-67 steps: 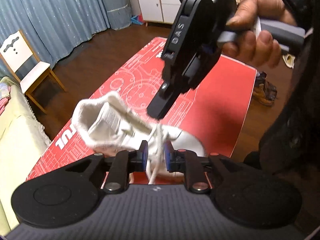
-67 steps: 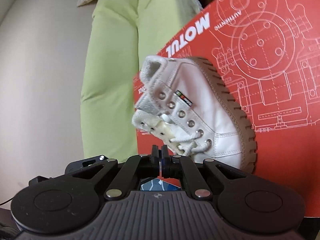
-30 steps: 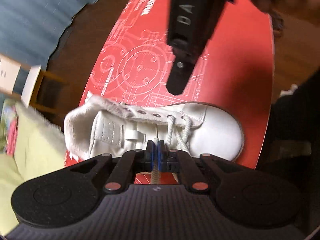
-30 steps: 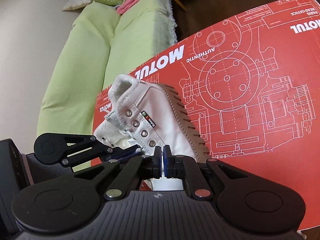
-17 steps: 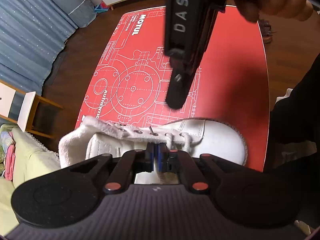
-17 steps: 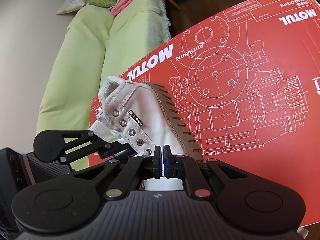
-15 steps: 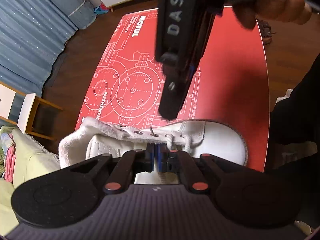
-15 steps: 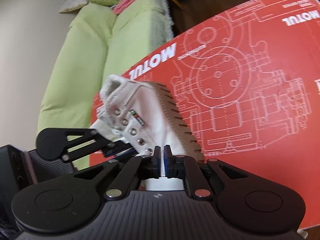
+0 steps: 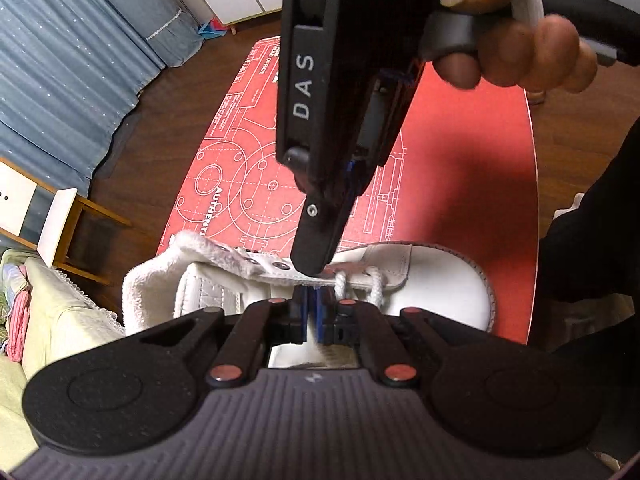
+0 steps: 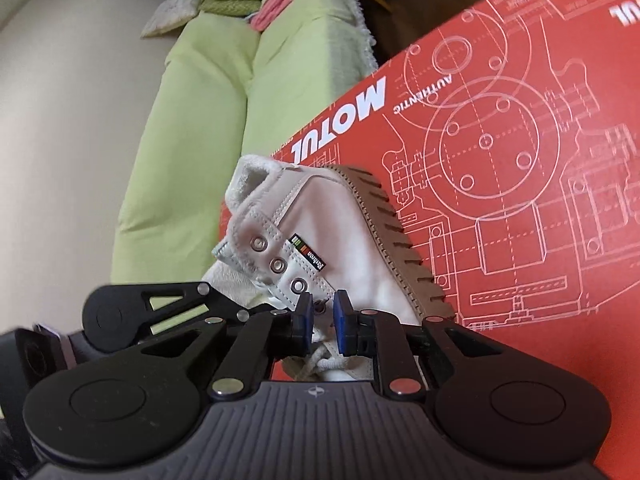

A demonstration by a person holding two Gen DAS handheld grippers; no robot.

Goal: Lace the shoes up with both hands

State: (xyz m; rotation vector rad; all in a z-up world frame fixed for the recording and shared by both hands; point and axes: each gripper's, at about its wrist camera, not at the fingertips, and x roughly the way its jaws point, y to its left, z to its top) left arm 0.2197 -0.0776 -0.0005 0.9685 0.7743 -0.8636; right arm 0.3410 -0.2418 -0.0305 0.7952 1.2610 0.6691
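Where dark wood floor meets blue curtains (image 9: 76,60), spread flat: a red printed mat (image 9: 460,184), with a wooden chair (image 9: 52,216) and a green sofa (image 10: 224,120) nearby. On the mat, tipped on its side, a white shoe (image 10: 332,240) — sole toward the mat's drawing. Compared with half a second ago: right gripper (image 10: 320,322) lower, tip now at the eyelet row, jaws parted wider than then yet closing, astride the eyelet flap, pads not pressing. Gripped from above by a hand (image 9: 516,40), pointing steeply down. Left gripper (image 9: 311,312) clenched just beside the white lace (image 9: 340,280) — whether on a lace end, cannot tell.
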